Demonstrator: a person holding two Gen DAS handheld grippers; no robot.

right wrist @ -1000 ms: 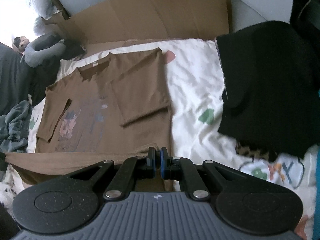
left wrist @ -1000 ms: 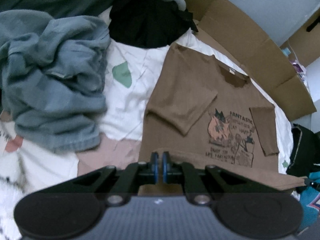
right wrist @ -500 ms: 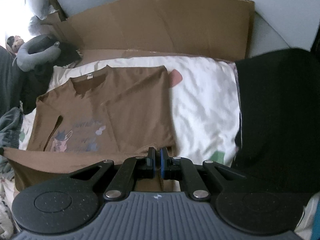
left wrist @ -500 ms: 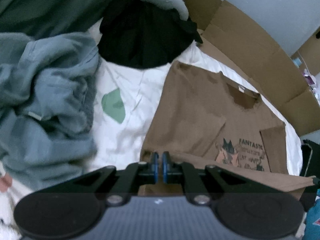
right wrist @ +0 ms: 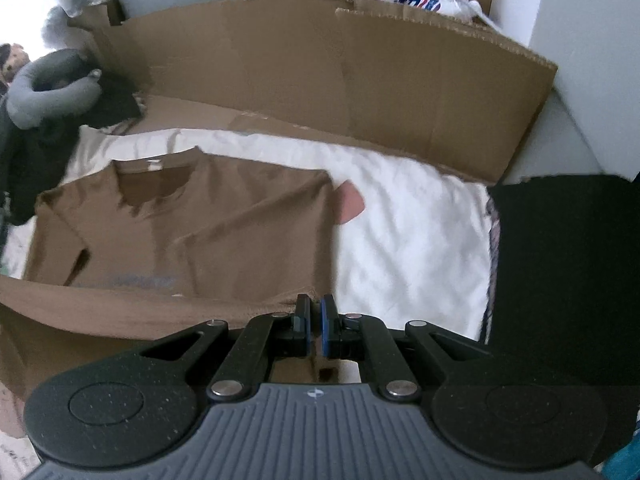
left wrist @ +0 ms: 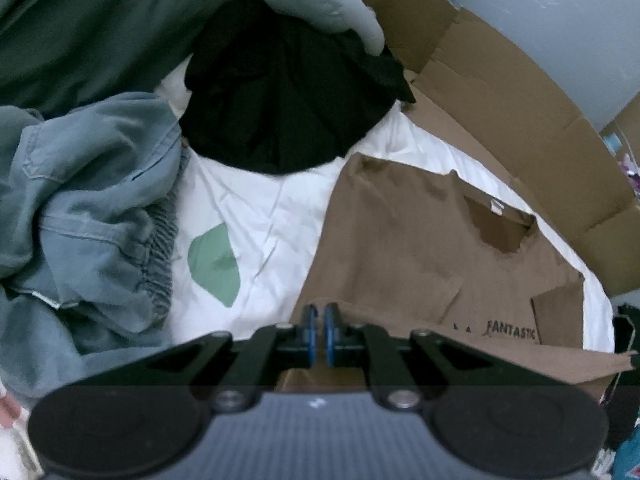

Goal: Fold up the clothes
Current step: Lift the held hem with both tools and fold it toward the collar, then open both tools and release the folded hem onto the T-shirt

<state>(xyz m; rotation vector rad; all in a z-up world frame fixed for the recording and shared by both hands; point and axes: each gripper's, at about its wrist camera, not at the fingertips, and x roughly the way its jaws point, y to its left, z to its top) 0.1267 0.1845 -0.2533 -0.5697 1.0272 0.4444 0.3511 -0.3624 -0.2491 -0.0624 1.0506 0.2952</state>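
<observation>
Since a second ago I've carried the hem of the brown shirt (left wrist: 400, 248) up over its print; only "FANTASTIC" shows. My left tongs (left wrist: 319, 334) and right tongs (right wrist: 314, 328) are each clamped on that hem. It lies sleeves-in on the white sheet (left wrist: 272, 216).
</observation>
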